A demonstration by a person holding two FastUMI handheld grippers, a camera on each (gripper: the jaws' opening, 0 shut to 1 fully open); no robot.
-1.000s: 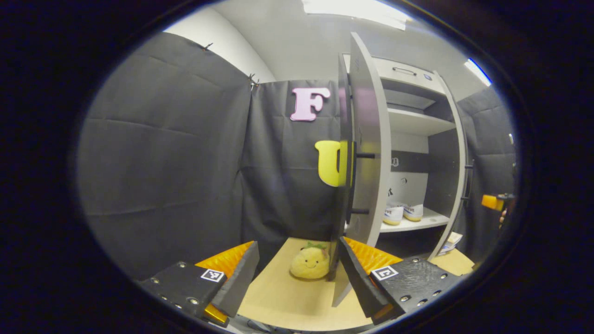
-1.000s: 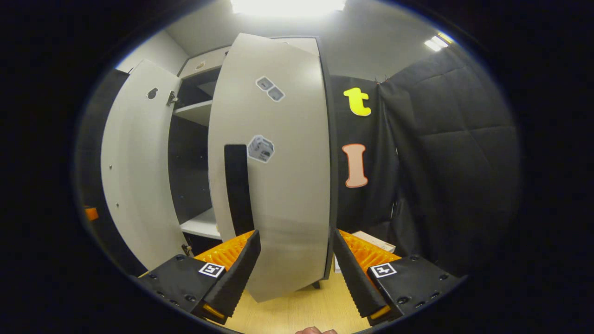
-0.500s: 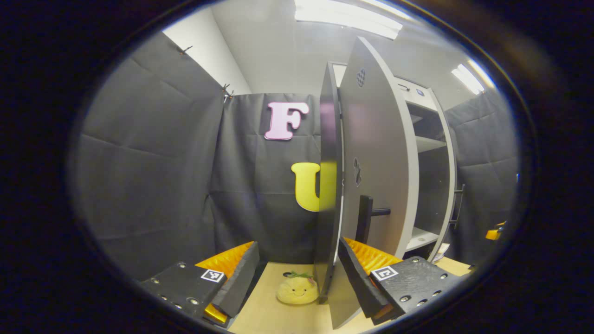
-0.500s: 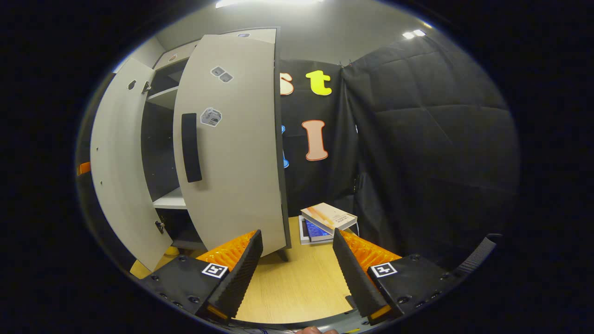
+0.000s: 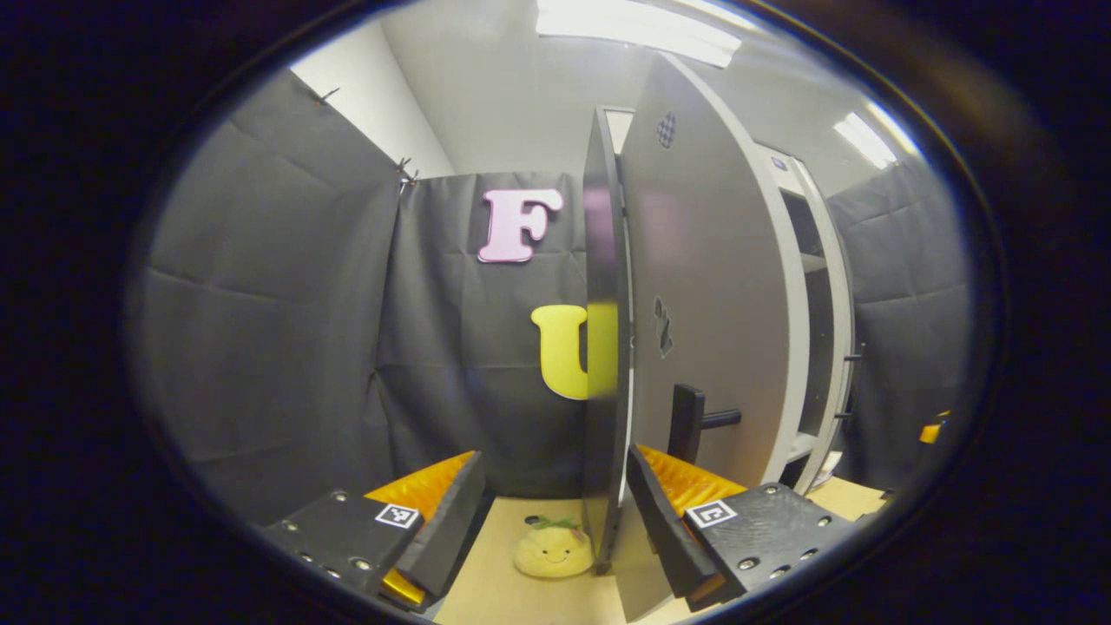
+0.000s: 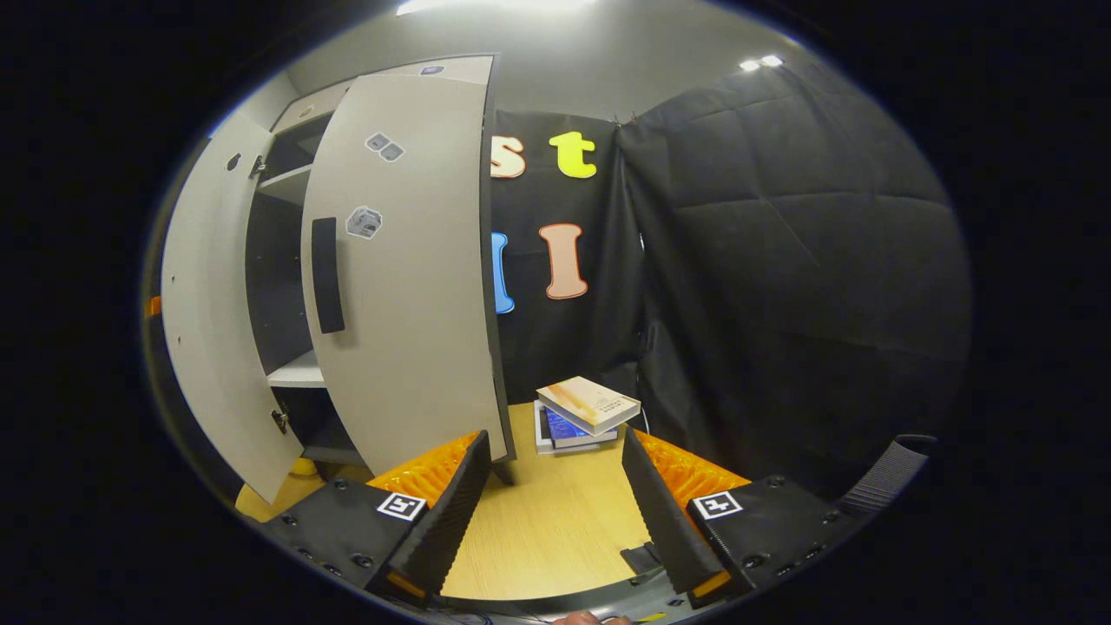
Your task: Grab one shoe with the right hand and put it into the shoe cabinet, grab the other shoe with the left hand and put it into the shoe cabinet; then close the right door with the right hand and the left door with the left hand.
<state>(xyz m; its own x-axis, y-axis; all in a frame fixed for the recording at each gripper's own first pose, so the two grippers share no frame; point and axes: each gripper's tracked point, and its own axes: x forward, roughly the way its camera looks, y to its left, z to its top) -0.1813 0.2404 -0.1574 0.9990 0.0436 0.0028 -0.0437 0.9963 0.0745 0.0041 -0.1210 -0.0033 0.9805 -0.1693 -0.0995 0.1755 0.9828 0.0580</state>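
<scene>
Both doors of the shoe cabinet [image 6: 286,260] stand ajar, the left gripper [image 5: 555,512] with fingers wide astride the left door [image 5: 694,295] edge, the right gripper [image 6: 551,512] wide beside the right door [image 6: 408,278] above the bench [image 6: 555,529].

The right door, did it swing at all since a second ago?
Yes. In the right gripper view the right door now hides less of the booth's wall, and books show beside its lower corner. The cabinet gap looks narrower.
</scene>
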